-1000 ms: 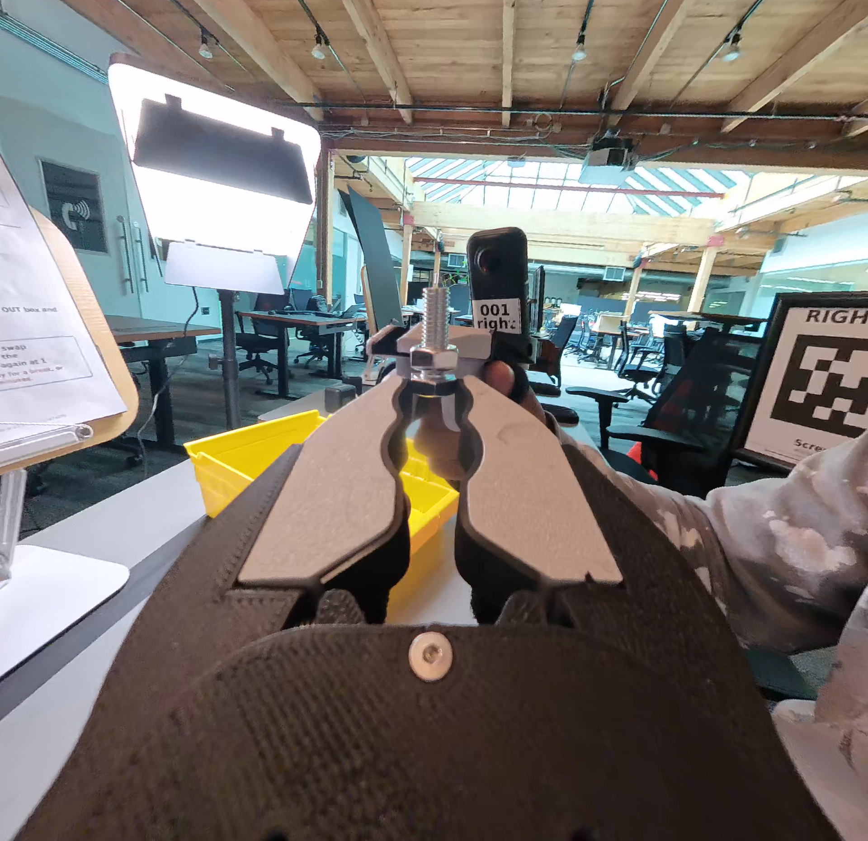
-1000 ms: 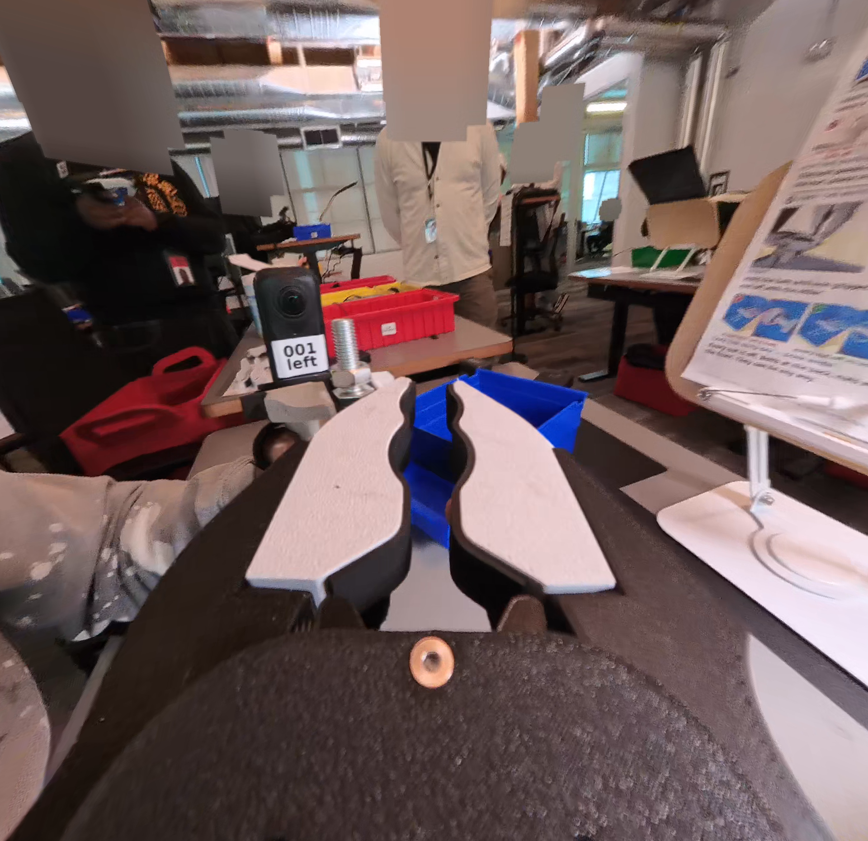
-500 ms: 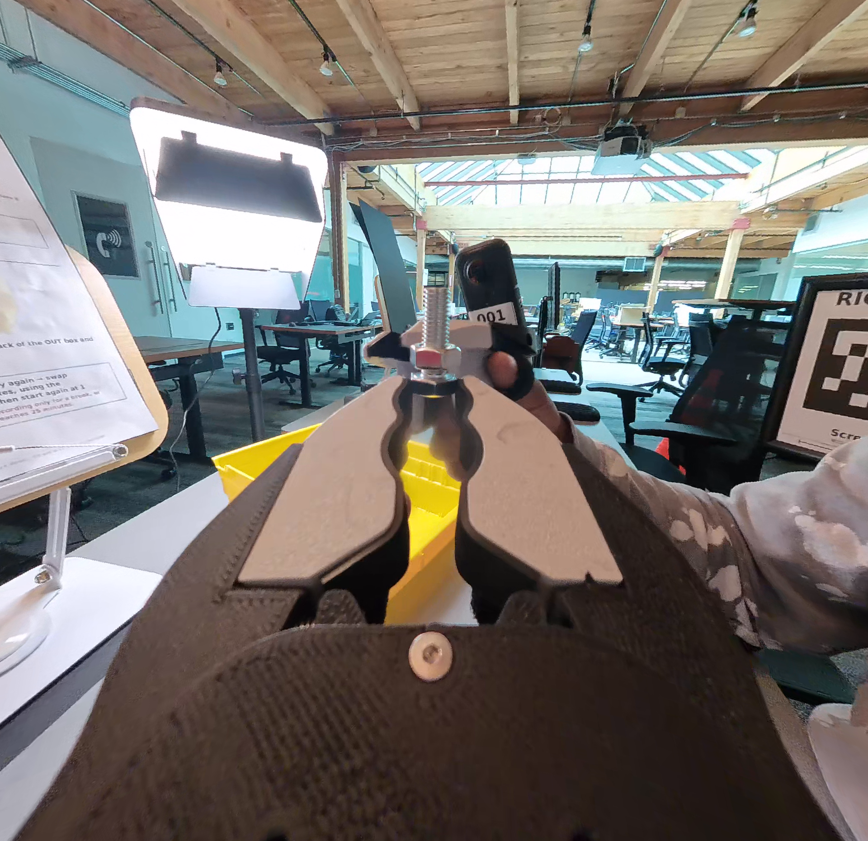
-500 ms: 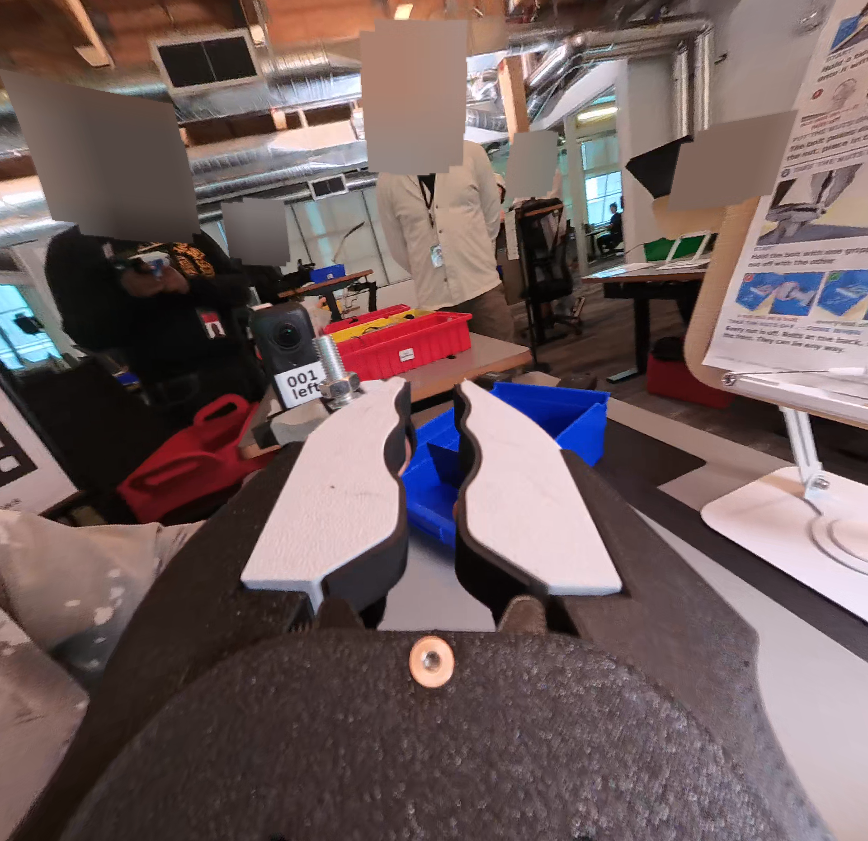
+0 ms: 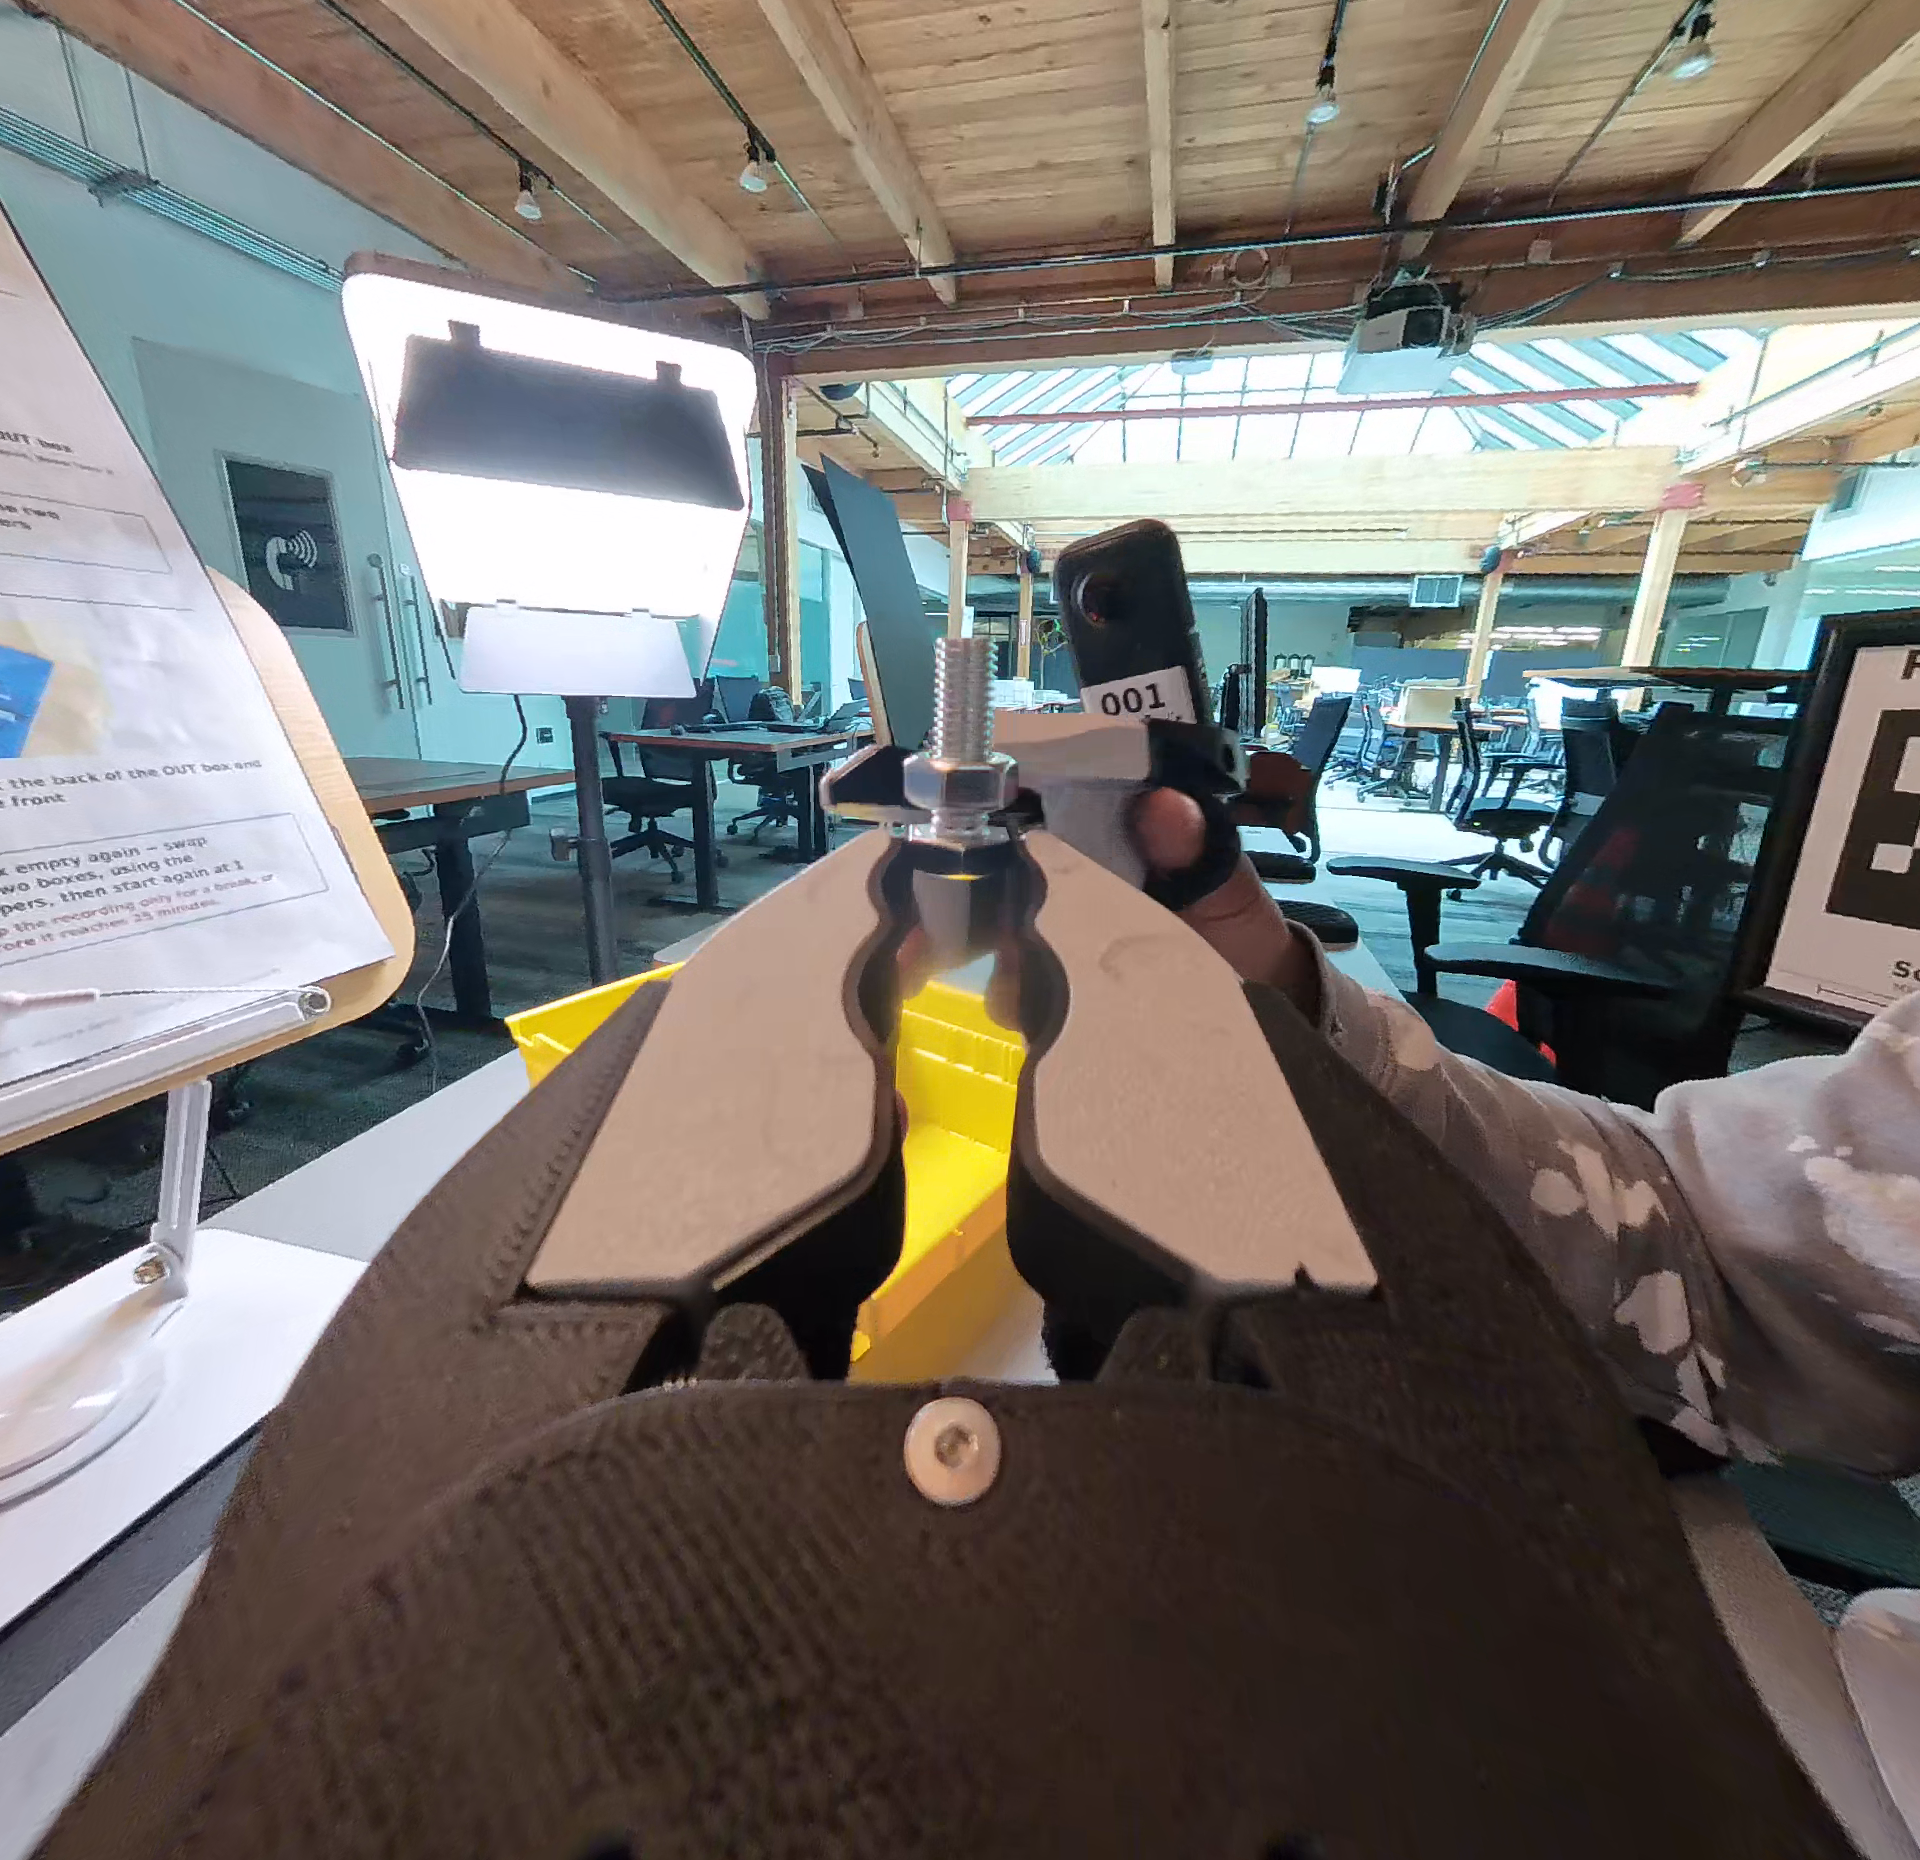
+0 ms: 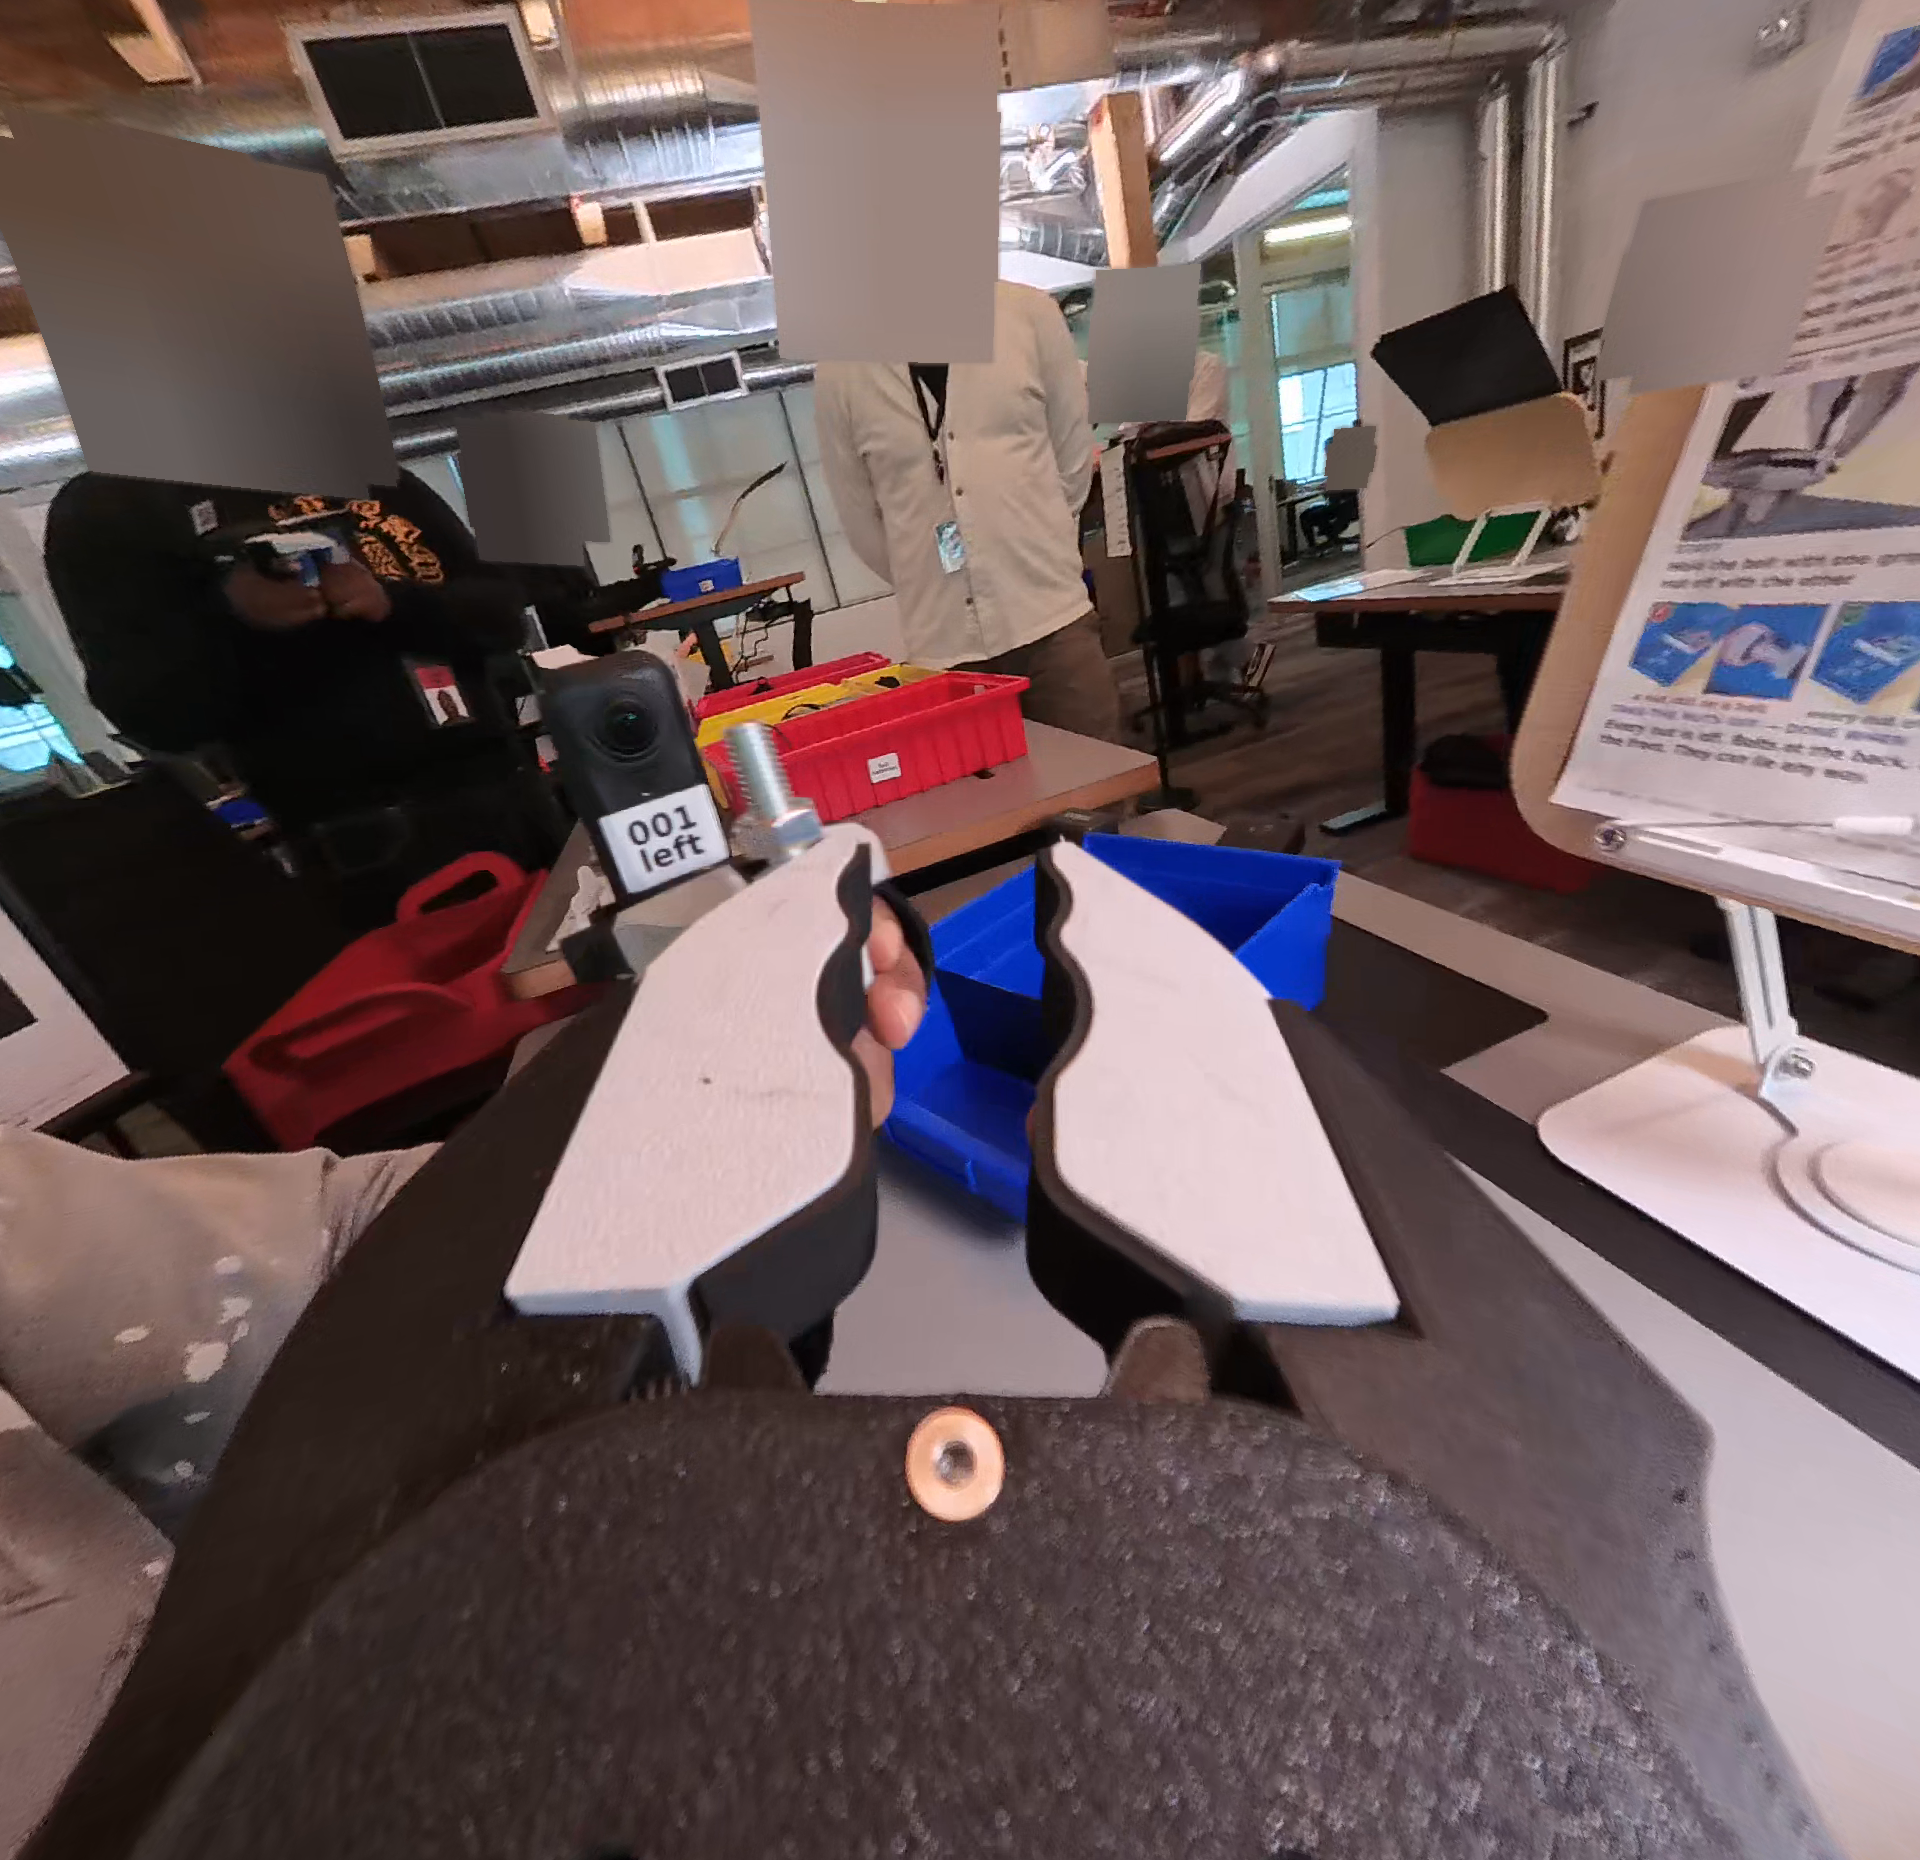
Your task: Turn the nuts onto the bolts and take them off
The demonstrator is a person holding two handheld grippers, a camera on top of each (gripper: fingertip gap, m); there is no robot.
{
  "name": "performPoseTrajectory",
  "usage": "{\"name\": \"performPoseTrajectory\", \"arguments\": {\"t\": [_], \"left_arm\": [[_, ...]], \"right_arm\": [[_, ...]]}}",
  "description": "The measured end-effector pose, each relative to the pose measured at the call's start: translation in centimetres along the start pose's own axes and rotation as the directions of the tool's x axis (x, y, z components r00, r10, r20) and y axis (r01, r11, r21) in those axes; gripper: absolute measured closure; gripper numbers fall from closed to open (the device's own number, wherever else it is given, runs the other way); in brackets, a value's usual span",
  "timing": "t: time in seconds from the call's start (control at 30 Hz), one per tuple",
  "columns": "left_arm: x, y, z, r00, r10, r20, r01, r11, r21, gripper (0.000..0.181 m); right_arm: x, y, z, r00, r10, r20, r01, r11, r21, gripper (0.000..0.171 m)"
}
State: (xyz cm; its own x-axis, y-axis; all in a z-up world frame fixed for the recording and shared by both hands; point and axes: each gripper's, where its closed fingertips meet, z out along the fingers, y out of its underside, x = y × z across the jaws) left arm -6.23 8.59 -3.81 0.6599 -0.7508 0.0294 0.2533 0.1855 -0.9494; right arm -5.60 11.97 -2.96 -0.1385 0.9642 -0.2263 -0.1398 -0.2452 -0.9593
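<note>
Although your left claw (image 5: pixel 951 860) clamps the bolt (image 5: pixel 964 732) at the centre of the left wrist view, the bolt's head is hidden between the fingertips, so only the upright threaded stem and the nut (image 5: pixel 958 780) low on it show. Behind them, your right claw (image 5: pixel 935 787) reaches in from the right of the frame; you cannot tell from here whether its tips touch the nut. In the right wrist view your right claw (image 6: pixel 956 865) stands released, with a plain gap and nothing between its fingers. Its left finger (image 6: pixel 727 1062) covers the lower part of the bolt (image 6: pixel 762 782) and most of the nut (image 6: pixel 784 828), just left of centre. The yellow bin (image 5: pixel 935 1072) on the surface (image 5: pixel 312 1187) is mostly covered by the left claw; the blue bin (image 6: pixel 1195 906) shows only in part between and beyond the right claw's fingers.

Compared with a second ago, the right claw's gap is wider, and the bolt has shifted from clear of its left fingertip to right behind it. The left claw's hold on the bolt is unchanged, though the light stand (image 5: pixel 551 480) and paper stand (image 5: pixel 156 771) sit further right in the frame.
</note>
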Motion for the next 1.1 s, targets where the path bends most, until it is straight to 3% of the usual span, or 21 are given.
{"name": "performPoseTrajectory", "arguments": {"t": [0.27,0.3,0.33,0.37,0.6,0.73,0.77,0.83,1.1], "left_arm": [[0.0,1.0,0.4,1.0,0.009,0.011,-0.009,1.0,-0.03,0.163],[-0.2,0.9,0.2,1.0,-0.003,0.011,0.003,1.0,-0.018,0.164],[-0.1,0.5,0.0,1.0,-0.016,-0.01,0.016,1.0,0.009,0.164],[-0.2,0.3,-0.1,1.0,-0.024,-0.013,0.025,1.0,0.012,0.163],[-0.2,0.8,0.2,1.0,0.019,0.013,-0.018,1.0,-0.016,0.163],[-0.1,0.8,0.2,1.0,0.014,0.006,-0.014,1.0,-0.01,0.164],[0.1,0.4,0.0,1.0,-0.001,-0.02,0.002,1.0,0.016,0.163],[0.1,-0.2,-0.2,1.0,-0.004,-0.021,0.005,0.999,0.031,0.163],[0.0,0.8,0.2,1.0,0.009,0.001,-0.009,1.0,0.0,0.163]], "right_arm": [[-1.7,1.4,1.5,0.997,-0.075,0.023,0.077,0.995,-0.057,0.128],[-1.6,1.4,1.3,0.998,-0.056,0.031,0.058,0.996,-0.063,0.13],[-0.8,1.0,1.0,0.999,-0.047,-0.008,0.046,0.998,-0.049,0.148],[0.0,0.6,0.6,0.997,-0.067,-0.05,0.066,0.998,-0.019,0.151],[-2.2,0.9,1.3,0.996,-0.092,0.021,0.093,0.995,-0.044,0.132],[-1.8,1.2,1.4,0.997,-0.067,0.024,0.068,0.996,-0.053,0.13],[-1.0,0.9,1.1,0.999,-0.039,-0.005,0.039,0.998,-0.048,0.144],[0.7,0.2,0.1,0.995,-0.057,-0.079,0.057,0.998,-0.007,0.149],[-2.5,1.0,1.7,0.994,-0.106,0.006,0.106,0.993,-0.045,0.131]]}}
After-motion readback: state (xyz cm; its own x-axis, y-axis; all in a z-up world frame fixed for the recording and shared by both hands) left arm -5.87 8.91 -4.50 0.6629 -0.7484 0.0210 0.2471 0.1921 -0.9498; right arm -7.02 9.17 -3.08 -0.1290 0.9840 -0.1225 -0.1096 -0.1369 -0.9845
